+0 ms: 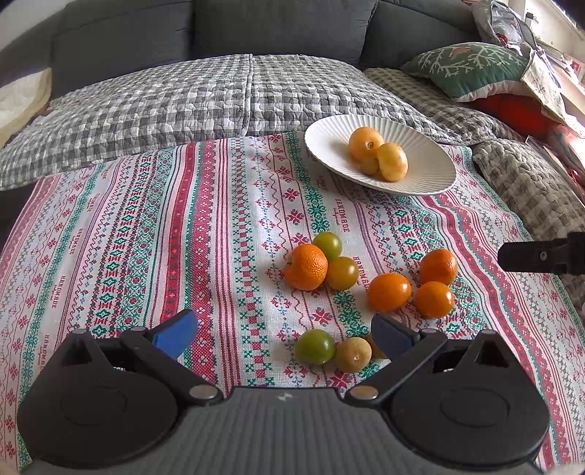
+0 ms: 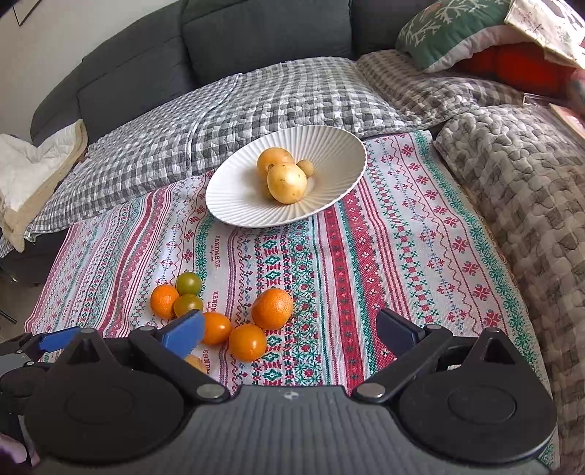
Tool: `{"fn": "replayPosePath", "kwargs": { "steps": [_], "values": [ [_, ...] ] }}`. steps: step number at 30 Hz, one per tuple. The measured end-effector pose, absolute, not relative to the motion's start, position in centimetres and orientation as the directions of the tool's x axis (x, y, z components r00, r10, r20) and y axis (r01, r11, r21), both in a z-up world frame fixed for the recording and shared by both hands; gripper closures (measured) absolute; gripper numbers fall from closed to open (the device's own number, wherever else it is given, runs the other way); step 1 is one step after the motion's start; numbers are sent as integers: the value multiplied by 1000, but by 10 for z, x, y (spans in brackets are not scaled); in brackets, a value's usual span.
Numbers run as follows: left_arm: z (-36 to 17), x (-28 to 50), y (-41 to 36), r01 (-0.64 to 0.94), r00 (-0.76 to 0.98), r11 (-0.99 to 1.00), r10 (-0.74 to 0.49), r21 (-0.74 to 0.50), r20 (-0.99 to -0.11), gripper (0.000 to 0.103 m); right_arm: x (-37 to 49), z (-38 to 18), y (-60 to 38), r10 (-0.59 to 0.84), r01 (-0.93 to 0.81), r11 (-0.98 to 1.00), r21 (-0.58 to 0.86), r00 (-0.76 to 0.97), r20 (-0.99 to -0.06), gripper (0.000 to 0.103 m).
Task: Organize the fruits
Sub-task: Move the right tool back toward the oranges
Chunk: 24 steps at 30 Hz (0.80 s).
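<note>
A white ribbed plate (image 1: 420,182) (image 2: 234,204) at the far side of the cloth holds three yellow fruits (image 1: 392,162) (image 2: 287,182). Loose on the cloth lie a mandarin with two green tomatoes (image 1: 327,245), three orange fruits (image 1: 389,292) (image 2: 248,342), and a green tomato (image 1: 315,346) beside a tan fruit (image 1: 353,354). My left gripper (image 1: 284,336) is open, with the green tomato and the tan fruit just inside its right finger. My right gripper (image 2: 290,332) is open over the cloth; the orange fruits sit by its left finger, untouched.
The patterned cloth (image 1: 146,237) covers a low surface in front of a grey sofa (image 1: 285,25) with checked quilts (image 1: 164,106). A green cushion (image 1: 471,67) and clutter lie at the right. A white blanket (image 2: 25,164) sits at the far left.
</note>
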<state>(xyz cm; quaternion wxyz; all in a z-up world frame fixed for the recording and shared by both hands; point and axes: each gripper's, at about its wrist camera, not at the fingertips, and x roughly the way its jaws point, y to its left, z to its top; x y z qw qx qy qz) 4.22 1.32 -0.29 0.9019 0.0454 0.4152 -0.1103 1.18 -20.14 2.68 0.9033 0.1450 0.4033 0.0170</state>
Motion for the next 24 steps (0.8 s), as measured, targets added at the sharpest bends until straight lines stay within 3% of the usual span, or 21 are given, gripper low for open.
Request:
{"fn": "replayPosePath", "kwargs": {
  "steps": [12, 24],
  "values": [
    [-19, 52, 13, 263, 704, 964, -165, 37, -691, 10, 33, 4, -201, 96, 167, 954, 248, 615, -783, 5],
    [-32, 78, 3, 235, 718, 972, -164, 14, -676, 40, 52, -16, -200, 149, 207, 919, 335, 606, -782, 20]
  ]
}}
